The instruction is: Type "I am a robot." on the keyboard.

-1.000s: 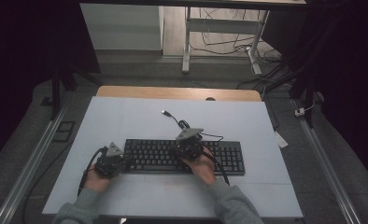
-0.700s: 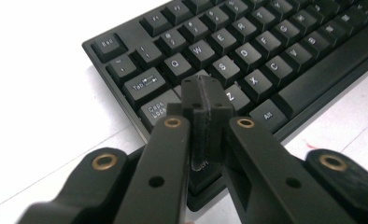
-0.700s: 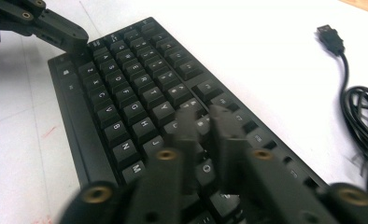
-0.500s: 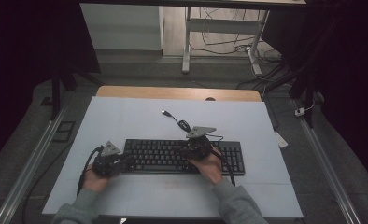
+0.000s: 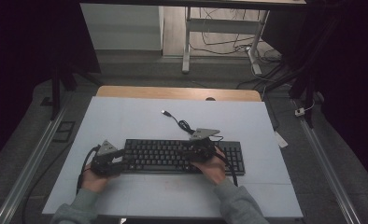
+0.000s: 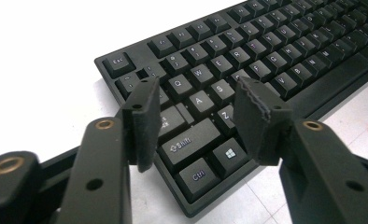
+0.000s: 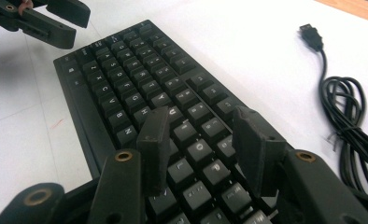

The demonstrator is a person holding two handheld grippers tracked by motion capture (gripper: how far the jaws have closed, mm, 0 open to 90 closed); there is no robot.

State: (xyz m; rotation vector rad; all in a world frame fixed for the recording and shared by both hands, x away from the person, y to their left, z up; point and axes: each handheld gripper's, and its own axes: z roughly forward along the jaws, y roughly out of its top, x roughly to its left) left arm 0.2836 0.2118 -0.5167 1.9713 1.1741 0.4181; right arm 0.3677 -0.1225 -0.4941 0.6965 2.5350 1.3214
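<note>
Left gripper (image 6: 191,126): jaws apart, just been opening, nothing clamped, hovering over the keyboard's (image 5: 182,156) Shift corner.
Right gripper (image 7: 201,149): same deal, jaws spread over the middle keys.
Keyboard: flat on the white table (image 5: 126,116), probably just set down.
USB cable (image 7: 345,107): loose beside it.

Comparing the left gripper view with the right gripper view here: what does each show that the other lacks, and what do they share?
Left gripper view: the left gripper, open over the keyboard's Shift and Ctrl corner. Right gripper view: the right gripper, open over the letter keys, the coiled cable and its USB plug. Both: the black keyboard on the white table.
</note>
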